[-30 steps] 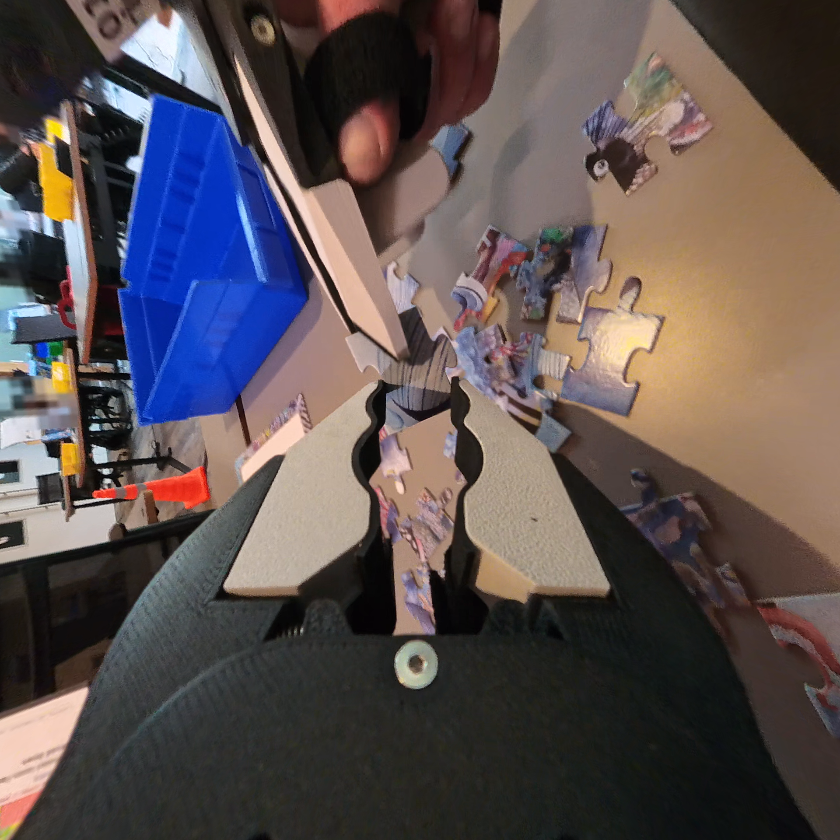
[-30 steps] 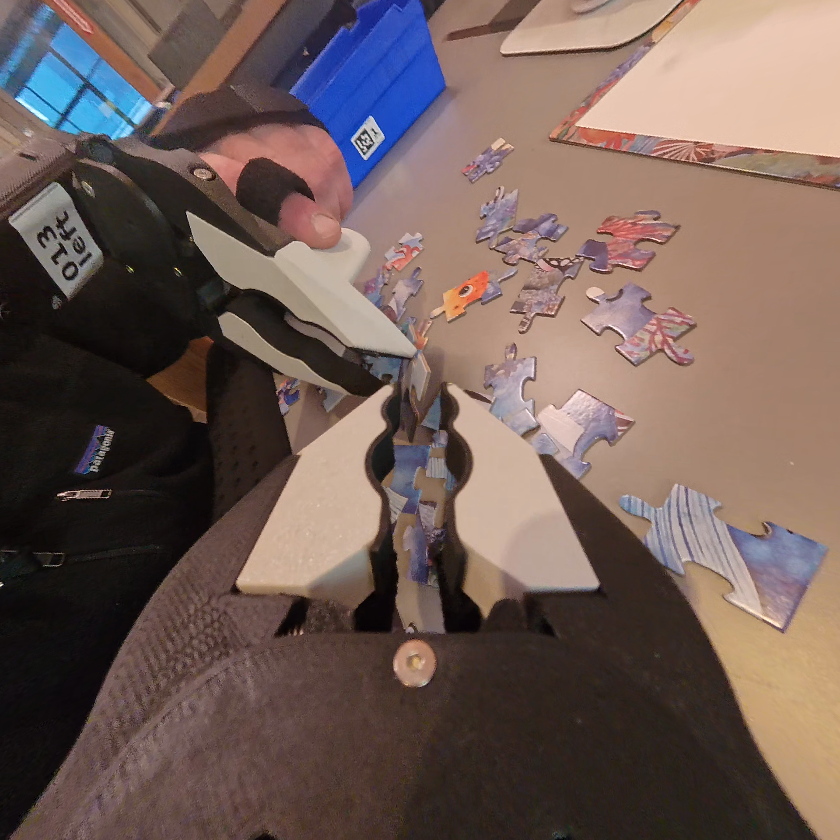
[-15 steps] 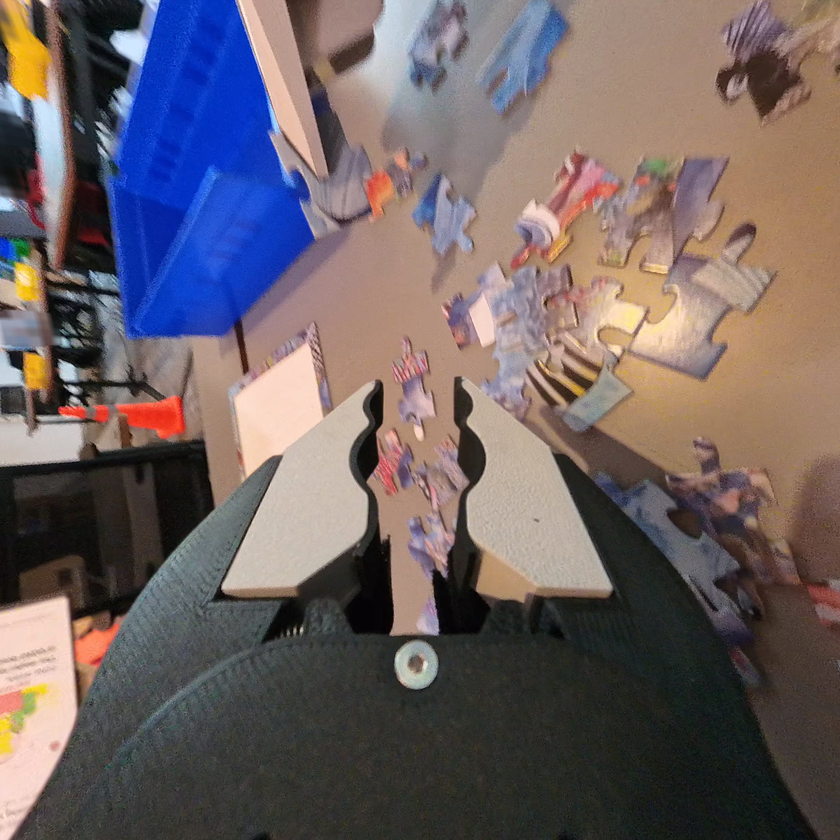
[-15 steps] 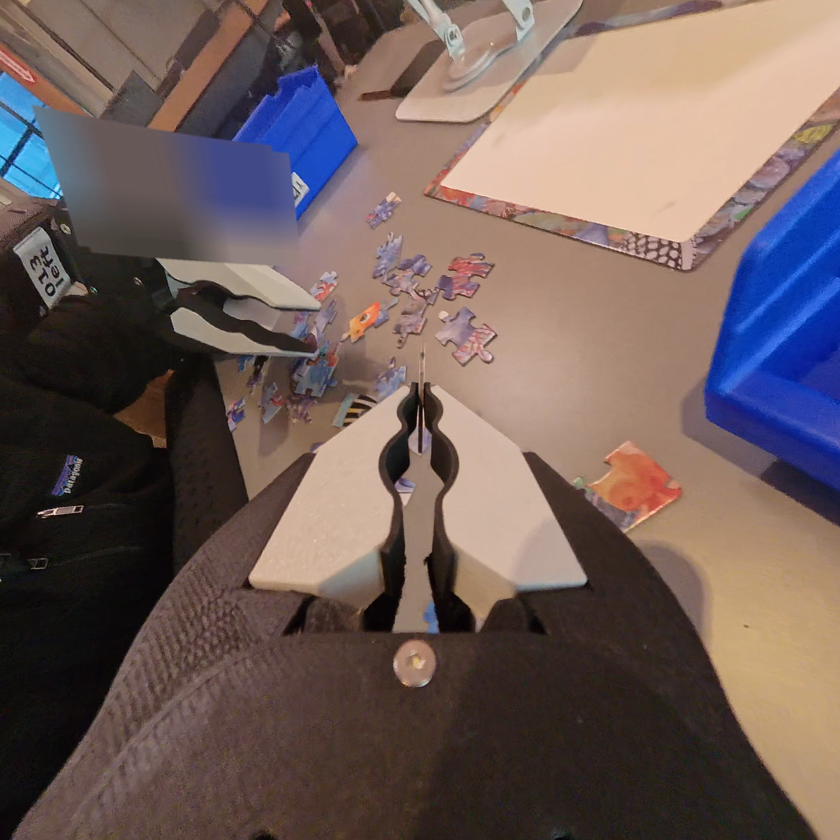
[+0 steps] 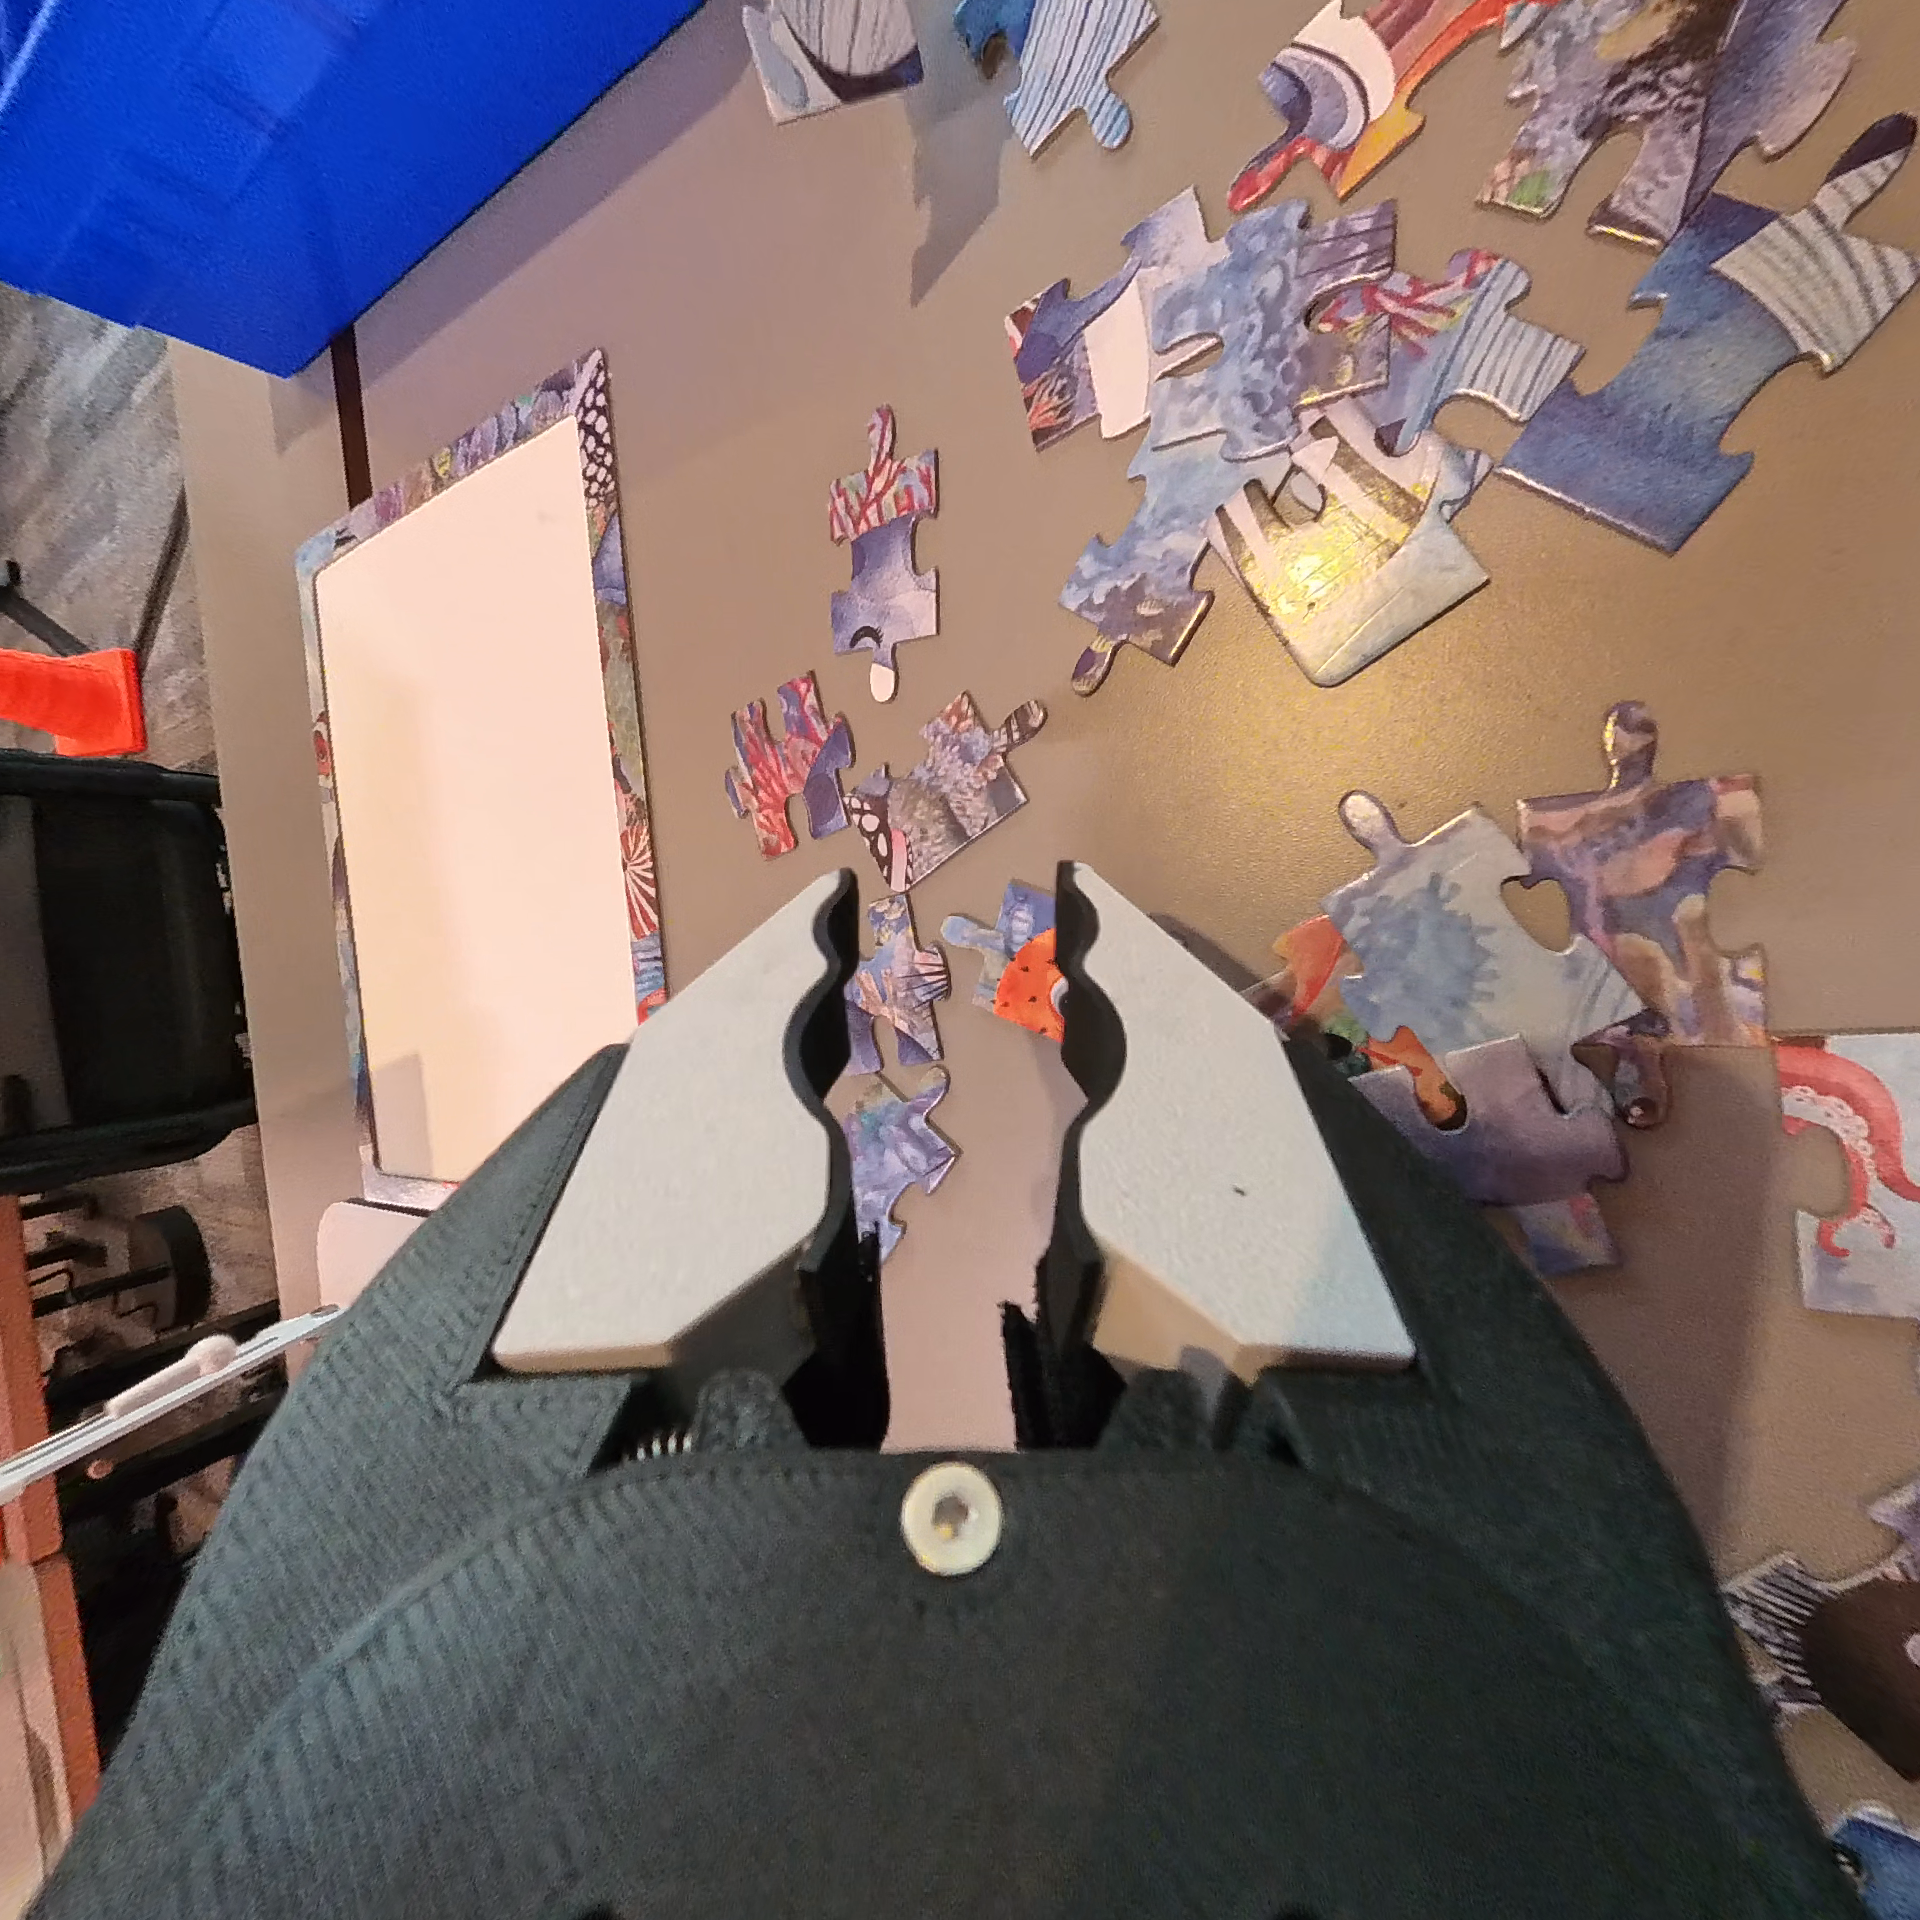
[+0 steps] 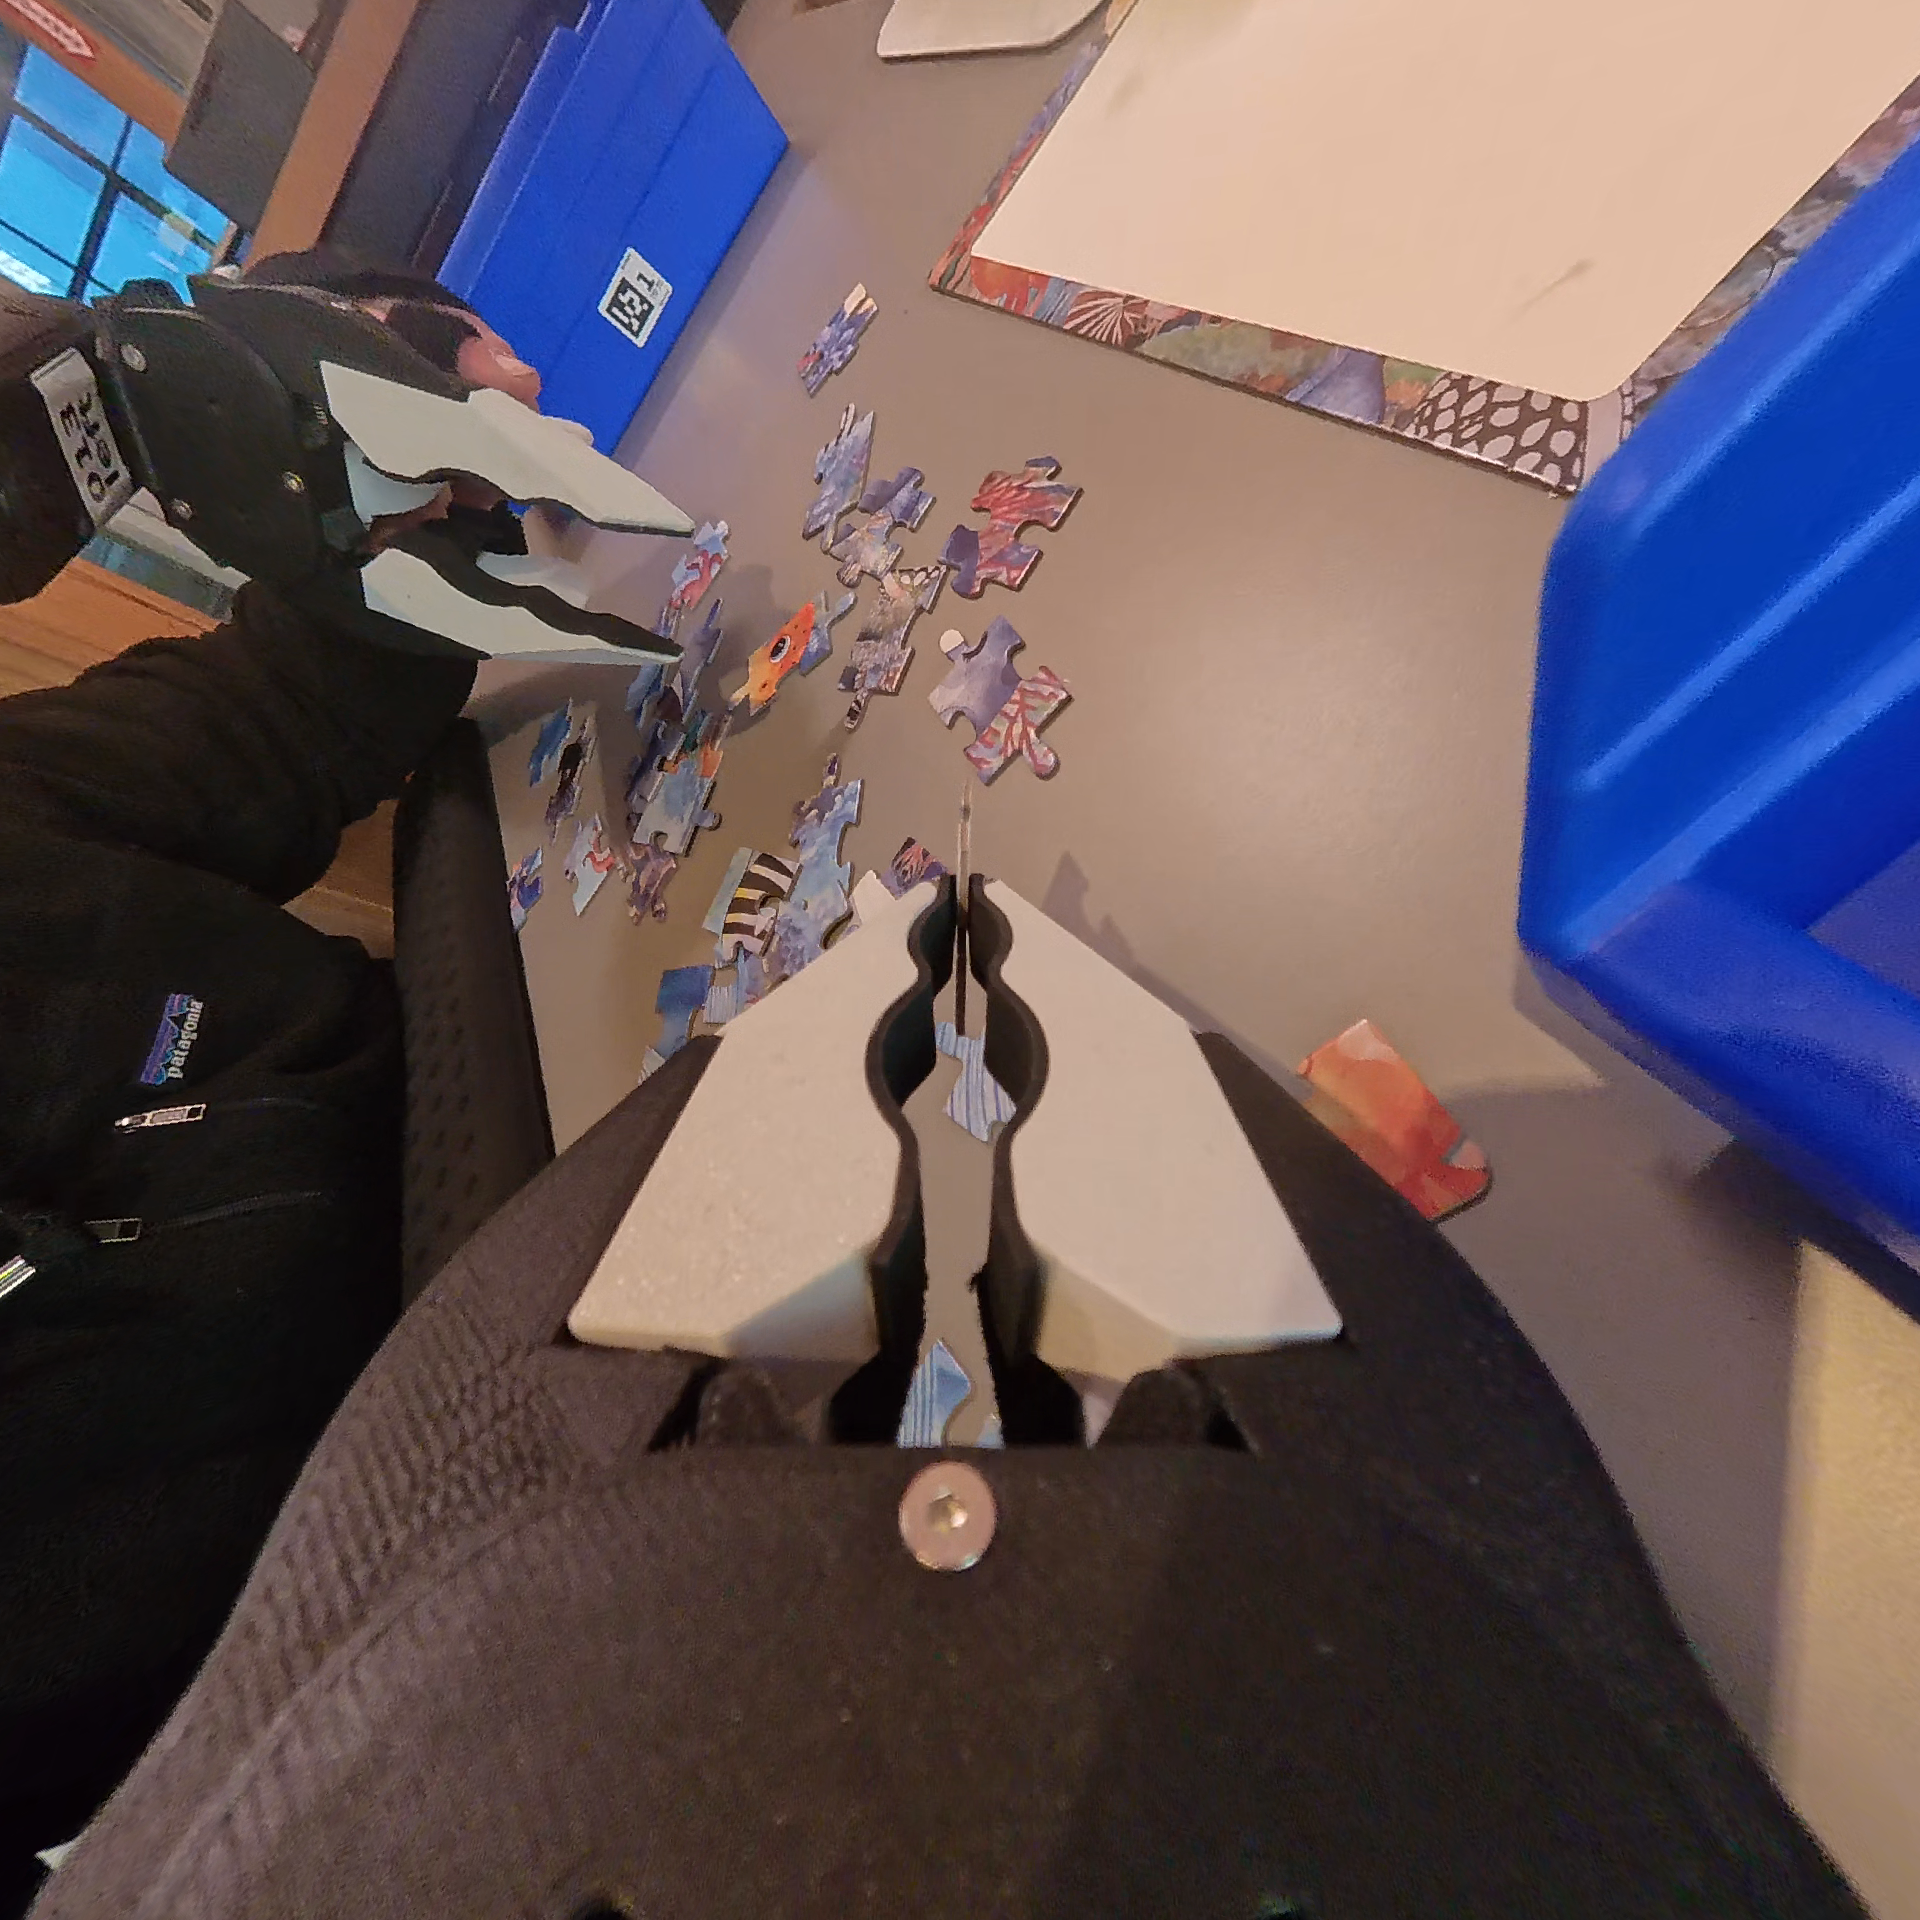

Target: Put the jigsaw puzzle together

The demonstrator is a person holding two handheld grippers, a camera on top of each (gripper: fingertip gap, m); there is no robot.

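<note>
Right hand-held gripper (image 6: 962, 894) pinches a puzzle piece (image 6: 965, 831) edge-on; left hand-held gripper (image 5: 956, 883) gapes empty

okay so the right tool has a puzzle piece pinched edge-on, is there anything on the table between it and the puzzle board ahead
Nothing visible blocks it. The right tool holds the thin piece above bare table, and the puzzle board lies ahead and rightward. Loose pieces lie left of that line; the blue bin sits right of it.

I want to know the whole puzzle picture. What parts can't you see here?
- Held puzzle piece, right wrist view: edge-on in the right gripper, so its picture is hidden.
- Orange fish piece, left wrist view: partly behind a finger of the left gripper.
- Puzzle frame: cut off by both views' edges.
</note>
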